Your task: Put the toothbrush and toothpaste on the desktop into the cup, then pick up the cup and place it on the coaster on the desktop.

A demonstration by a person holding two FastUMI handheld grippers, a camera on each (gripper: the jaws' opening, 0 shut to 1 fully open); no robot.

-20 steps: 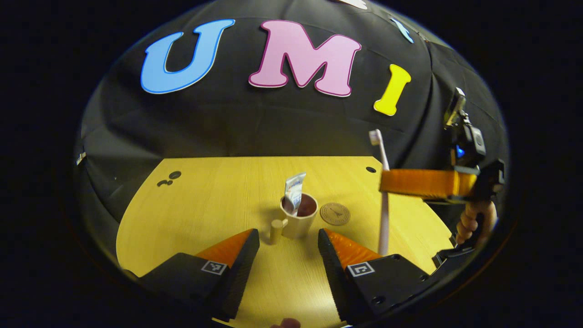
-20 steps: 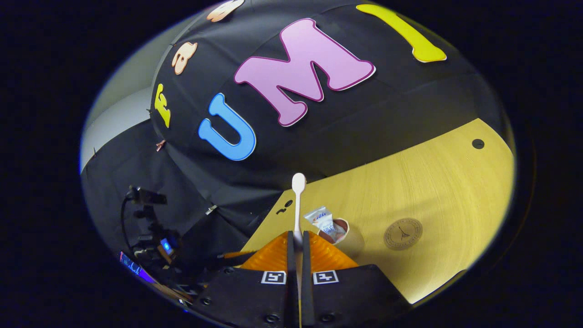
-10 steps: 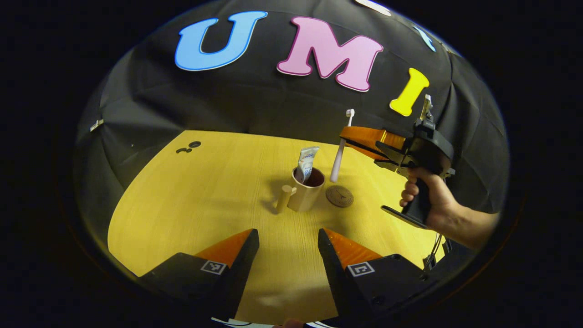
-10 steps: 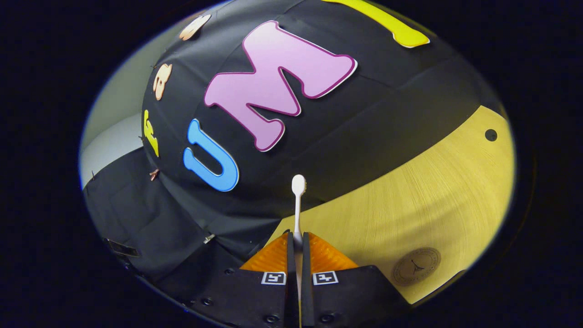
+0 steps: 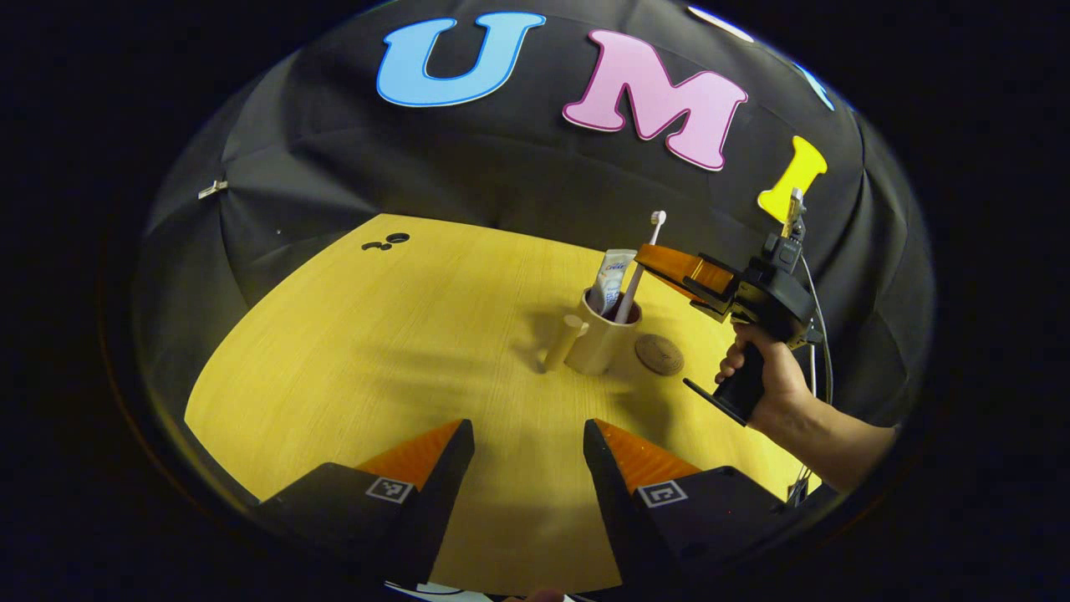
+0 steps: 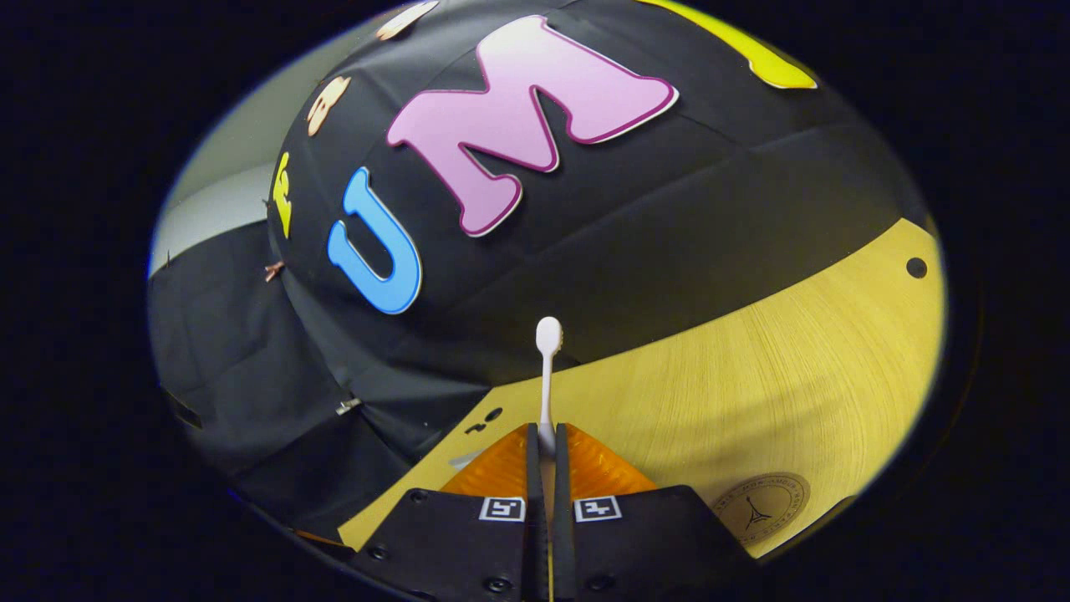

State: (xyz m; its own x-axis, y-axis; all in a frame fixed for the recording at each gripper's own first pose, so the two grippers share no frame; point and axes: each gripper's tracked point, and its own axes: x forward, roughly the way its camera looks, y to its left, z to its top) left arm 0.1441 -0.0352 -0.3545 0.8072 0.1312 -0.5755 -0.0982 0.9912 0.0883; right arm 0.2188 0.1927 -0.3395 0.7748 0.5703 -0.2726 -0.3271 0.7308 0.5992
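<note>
While the left claw (image 5: pixel 528 456) hangs with its fingers spread apart and nothing between them over the near part of the yellow wooden desk (image 5: pixel 401 351), the left gripper view shows the beige cup (image 5: pixel 602 339) standing upright farther off, with the toothpaste tube (image 5: pixel 613 276) inside it. Just beside the cup lies the round brown coaster (image 5: pixel 659 354). Above the cup, the right claw (image 5: pixel 644 261), held by a hand (image 5: pixel 765 380), grips the white toothbrush (image 5: pixel 639 267), whose lower end reaches into the cup's mouth.

Seen in the right gripper view, the right claw (image 6: pixel 544 443) is clamped on the toothbrush (image 6: pixel 547 368), brush head pointing away, with the coaster (image 6: pixel 761 510) at the lower right on the desk (image 6: pixel 794 368).
</note>
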